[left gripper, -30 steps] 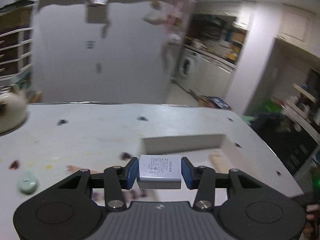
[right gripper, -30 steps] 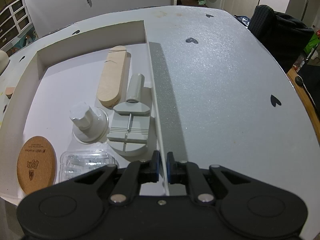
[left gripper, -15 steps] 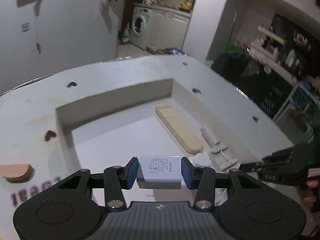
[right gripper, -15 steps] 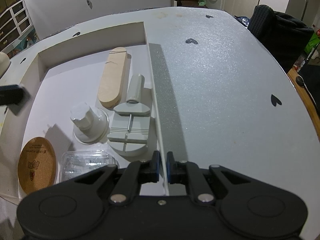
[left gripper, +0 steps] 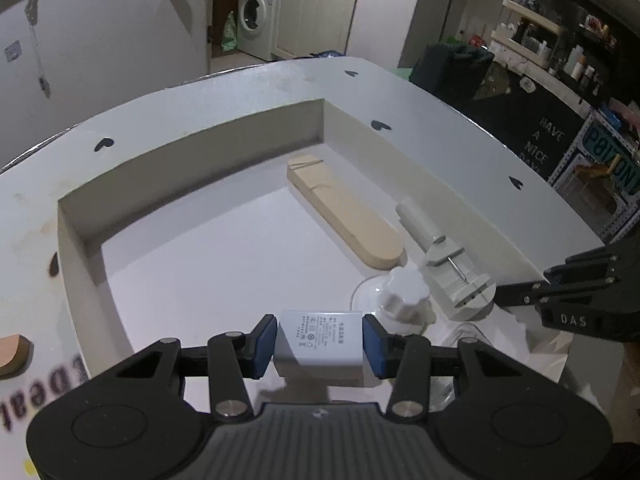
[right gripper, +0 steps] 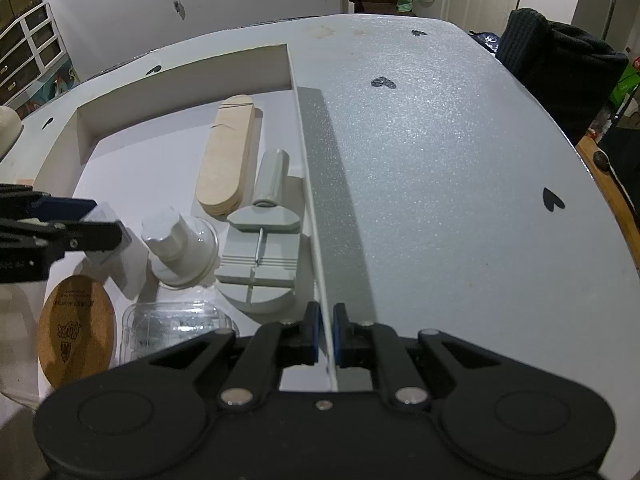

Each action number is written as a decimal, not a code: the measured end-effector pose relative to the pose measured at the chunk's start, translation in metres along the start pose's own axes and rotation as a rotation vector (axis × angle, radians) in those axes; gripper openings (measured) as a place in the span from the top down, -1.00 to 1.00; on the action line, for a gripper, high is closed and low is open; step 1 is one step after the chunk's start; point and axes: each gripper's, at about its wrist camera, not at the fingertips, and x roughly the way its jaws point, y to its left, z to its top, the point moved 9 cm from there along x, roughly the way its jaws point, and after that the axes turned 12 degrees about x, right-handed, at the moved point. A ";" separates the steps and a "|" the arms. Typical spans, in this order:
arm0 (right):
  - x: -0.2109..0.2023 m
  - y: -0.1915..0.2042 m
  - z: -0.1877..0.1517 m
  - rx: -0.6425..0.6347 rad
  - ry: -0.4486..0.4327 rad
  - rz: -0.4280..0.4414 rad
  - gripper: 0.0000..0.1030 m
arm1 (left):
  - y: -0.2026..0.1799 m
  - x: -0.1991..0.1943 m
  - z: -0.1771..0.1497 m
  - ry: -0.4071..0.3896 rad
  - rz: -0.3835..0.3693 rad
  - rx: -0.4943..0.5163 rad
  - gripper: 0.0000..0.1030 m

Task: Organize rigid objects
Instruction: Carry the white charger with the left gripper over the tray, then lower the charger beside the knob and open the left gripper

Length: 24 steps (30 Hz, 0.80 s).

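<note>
My left gripper (left gripper: 320,344) is shut on a white power adapter (left gripper: 319,340) and holds it over the near part of the white box (left gripper: 192,152). In the right wrist view the left gripper (right gripper: 100,232) comes in from the left with the adapter (right gripper: 110,256). My right gripper (right gripper: 325,332) is shut on the box's right wall (right gripper: 316,216). In the box lie a wooden stick (left gripper: 344,210), a grey watch tool (left gripper: 448,258), a white knob on a clear disc (left gripper: 402,294), a cork coaster (right gripper: 76,330) and a clear plastic case (right gripper: 176,326).
The box stands on a white foam table (right gripper: 440,184) with small black heart marks. A wooden piece (left gripper: 12,356) lies on the table left of the box. A dark chair (right gripper: 560,76) stands beyond the table's right edge.
My left gripper has swung from the open table to above the box, carrying the adapter, and moved closer to the knob. My right gripper has kept its hold on the box wall.
</note>
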 end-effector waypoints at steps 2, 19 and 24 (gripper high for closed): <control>0.000 0.000 0.000 -0.001 0.000 0.000 0.83 | -0.001 0.001 0.000 -0.003 -0.009 0.008 0.08; 0.000 0.001 0.000 0.000 -0.005 -0.002 0.83 | -0.007 -0.008 -0.005 0.031 0.034 0.024 -0.63; 0.001 0.001 0.000 0.000 -0.005 0.000 0.83 | -0.009 -0.014 -0.008 0.023 0.029 0.008 -0.69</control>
